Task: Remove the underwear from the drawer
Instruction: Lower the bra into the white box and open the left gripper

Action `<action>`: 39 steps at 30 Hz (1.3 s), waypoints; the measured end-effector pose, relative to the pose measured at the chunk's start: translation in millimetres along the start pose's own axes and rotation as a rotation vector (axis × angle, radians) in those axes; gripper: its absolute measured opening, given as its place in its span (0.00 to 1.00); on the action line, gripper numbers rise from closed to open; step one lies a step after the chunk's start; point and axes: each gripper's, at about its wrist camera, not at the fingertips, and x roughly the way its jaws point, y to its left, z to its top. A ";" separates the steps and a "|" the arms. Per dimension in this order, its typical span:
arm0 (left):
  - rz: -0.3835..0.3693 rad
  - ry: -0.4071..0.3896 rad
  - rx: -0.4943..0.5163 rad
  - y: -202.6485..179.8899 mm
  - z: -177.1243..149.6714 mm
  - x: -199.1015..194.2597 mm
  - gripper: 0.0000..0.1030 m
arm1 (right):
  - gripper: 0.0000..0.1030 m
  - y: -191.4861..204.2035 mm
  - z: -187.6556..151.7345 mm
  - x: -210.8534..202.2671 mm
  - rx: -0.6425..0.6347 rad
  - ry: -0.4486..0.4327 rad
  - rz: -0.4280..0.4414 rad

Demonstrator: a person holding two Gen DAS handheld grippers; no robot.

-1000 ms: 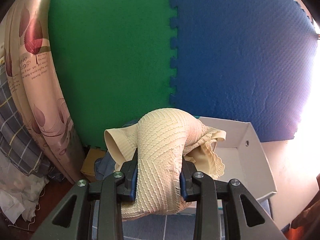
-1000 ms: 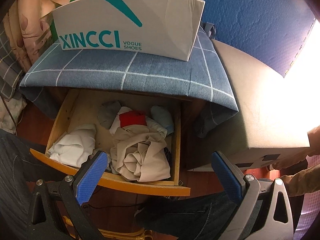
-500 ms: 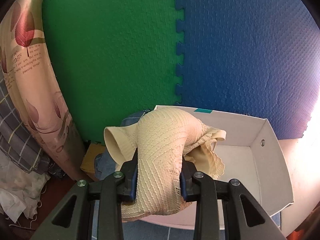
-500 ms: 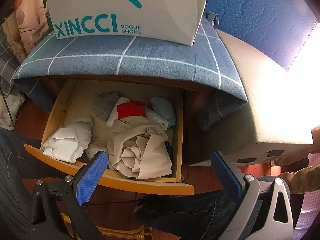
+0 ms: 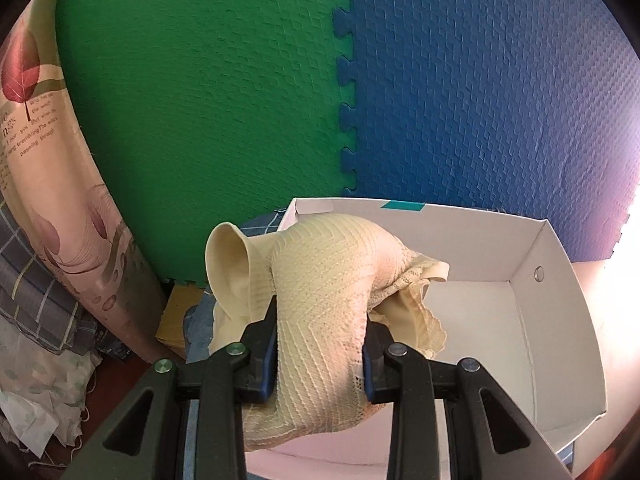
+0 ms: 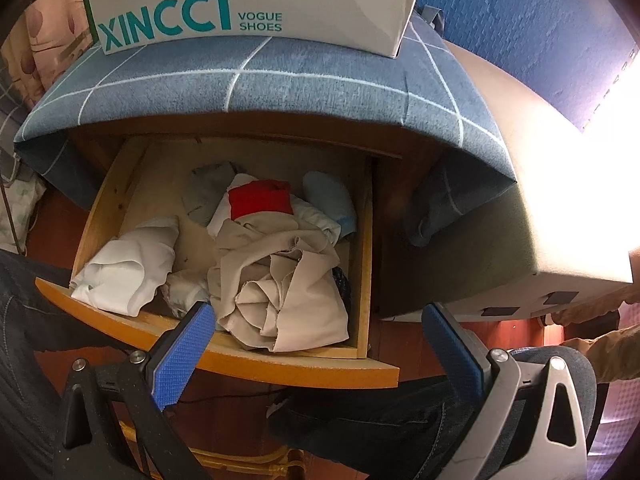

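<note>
The left gripper [image 5: 320, 354] is squeezed shut on a cream lace piece of underwear [image 5: 320, 304], and holds it up over the near-left corner of the white shoe box [image 5: 560, 320]. The cloth bulges up between the 2 fingers and hangs down past them. So this piece is already out of the drawer [image 6: 224, 354], and the step in hand looks like carrying it to the box.

Next, I think the left gripper should go a bit lower over the box, open up, and let the cloth drop inside (the lace might catch on a pad, so a slow lift away would help).

The right gripper [image 6: 316, 354] is wide open and holds nothing. It hangs over the front edge of the drawer, just in front of the beige bundle [image 6: 280, 280]. A white bundle [image 6: 128, 268] lies to the left of the beige one, and a red piece [image 6: 260, 200] lies behind it. More things are left to take out.

Compared with 1 second ago, the box fills more of the left view, so the underwear has come closer to it. The drawer also looks bigger in the right view.
</note>
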 end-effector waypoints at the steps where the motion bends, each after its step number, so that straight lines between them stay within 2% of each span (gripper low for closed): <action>1: 0.001 0.002 0.000 -0.4 0.7 1.3 0.31 | 0.99 0.6 0.2 -0.5 -0.002 -0.004 0.000; 13: 0.006 0.102 0.024 -11.9 0.8 30.3 0.31 | 0.99 4.6 -0.4 5.1 -0.014 0.000 0.007; 19: -0.013 0.094 0.032 -13.0 -4.1 35.2 0.35 | 0.99 -12.7 -1.5 16.2 0.054 0.013 0.068; 22: -0.017 0.105 0.040 -13.4 -8.4 38.5 0.36 | 0.99 -13.5 -2.1 21.7 0.058 0.012 0.058; 28: -0.105 0.059 -0.024 1.3 -11.8 34.5 0.40 | 0.99 2.5 -0.6 36.1 0.013 0.022 0.082; 33: -0.179 0.030 -0.006 4.7 -12.3 31.9 0.52 | 0.99 15.4 8.5 45.1 -0.006 0.028 0.086; 39: -0.229 -0.008 -0.012 -0.4 -7.7 20.2 0.58 | 0.99 28.5 16.9 47.4 -0.032 0.022 0.083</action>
